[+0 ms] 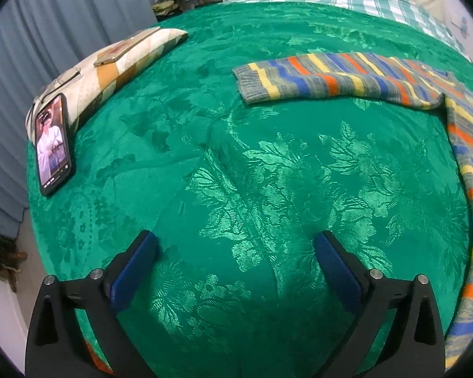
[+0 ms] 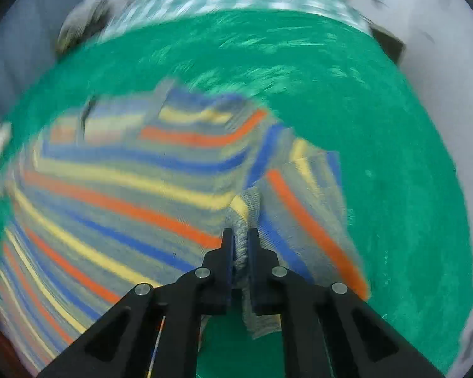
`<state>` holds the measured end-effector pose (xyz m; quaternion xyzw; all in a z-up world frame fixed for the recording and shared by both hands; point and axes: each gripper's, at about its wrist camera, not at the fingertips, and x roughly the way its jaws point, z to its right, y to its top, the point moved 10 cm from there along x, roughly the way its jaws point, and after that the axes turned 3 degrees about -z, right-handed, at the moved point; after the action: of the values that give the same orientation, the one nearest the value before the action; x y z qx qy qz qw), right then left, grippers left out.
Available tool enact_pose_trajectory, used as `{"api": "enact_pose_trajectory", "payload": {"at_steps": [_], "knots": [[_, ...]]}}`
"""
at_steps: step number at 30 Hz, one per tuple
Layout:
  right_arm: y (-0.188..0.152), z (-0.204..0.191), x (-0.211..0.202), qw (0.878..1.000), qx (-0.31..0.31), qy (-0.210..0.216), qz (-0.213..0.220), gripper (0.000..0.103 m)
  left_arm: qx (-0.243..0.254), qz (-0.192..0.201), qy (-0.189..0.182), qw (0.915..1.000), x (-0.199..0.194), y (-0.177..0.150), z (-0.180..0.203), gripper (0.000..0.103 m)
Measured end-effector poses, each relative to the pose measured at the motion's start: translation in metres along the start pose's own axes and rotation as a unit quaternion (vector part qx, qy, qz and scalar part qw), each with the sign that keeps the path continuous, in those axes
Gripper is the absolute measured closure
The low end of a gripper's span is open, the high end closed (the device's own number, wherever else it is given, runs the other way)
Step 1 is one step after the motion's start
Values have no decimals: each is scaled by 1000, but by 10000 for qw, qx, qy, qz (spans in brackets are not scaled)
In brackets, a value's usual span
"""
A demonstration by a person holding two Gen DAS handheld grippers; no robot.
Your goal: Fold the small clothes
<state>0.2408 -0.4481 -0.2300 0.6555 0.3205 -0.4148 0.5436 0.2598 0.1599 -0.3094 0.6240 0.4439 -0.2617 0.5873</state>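
Jaws on the right gripper (image 2: 240, 234) are pinched tight on a grey ribbed edge of the striped sweater (image 2: 116, 182), likely a cuff or hem, while those of the left gripper (image 1: 236, 245) stand wide over bare green bedspread (image 1: 205, 145), holding nothing. The sweater lies spread on the bedspread, one sleeve (image 1: 315, 78) stretched flat toward the left side. Folding looks barely begun: judging by the lifted fabric in the blurred right view, one side is being drawn up, and the stretched sleeve and body are not yet folded. Open bedspread surrounds the sweater on the far and left sides. A phone (image 1: 52, 148) and a patterned pillow (image 1: 116, 63) sit near the bed's left edge, well apart from the sweater.
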Motion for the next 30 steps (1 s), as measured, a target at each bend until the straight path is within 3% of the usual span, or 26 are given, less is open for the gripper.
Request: {"api": "enact_pose_trajectory", "payload": {"at_steps": [2, 7, 10, 14, 18, 22, 24, 26, 28, 30], "knots": [[3, 20, -18, 9964, 670, 488, 200, 95, 5, -11, -4, 10000, 1, 0, 0, 1], [-2, 71, -47, 9790, 1694, 1077, 347, 96, -5, -12, 20, 10000, 1, 1, 0, 1], [-6, 101, -61, 9810, 1778, 666, 395, 97, -11, -4, 31, 10000, 1, 0, 0, 1], [-27, 158, -91, 9748, 2183, -83, 449, 98, 9, 3, 51, 10000, 0, 0, 0, 1], [-68, 205, -95, 9650, 2485, -838, 39, 98, 118, 36, 118, 9999, -2, 1, 3, 2], [-99, 221, -69, 9580, 2606, -1117, -438, 98, 427, -42, 119, 9990, -12, 4, 9, 3], [-106, 214, -55, 9607, 2407, -1176, -726, 98, 671, 39, -153, 9976, -30, 16, 18, 3], [-104, 206, -54, 9643, 2185, -1203, -885, 89, 892, 372, -616, 9934, -59, 49, 34, 3], [-90, 204, -71, 9681, 1834, -1532, -750, 38, 1064, 567, -1166, 9858, -79, 88, 57, 3], [-60, 191, -92, 9758, 1316, -1710, -342, 36, 1323, 613, -1741, 9739, -89, 138, 97, 3]]}}
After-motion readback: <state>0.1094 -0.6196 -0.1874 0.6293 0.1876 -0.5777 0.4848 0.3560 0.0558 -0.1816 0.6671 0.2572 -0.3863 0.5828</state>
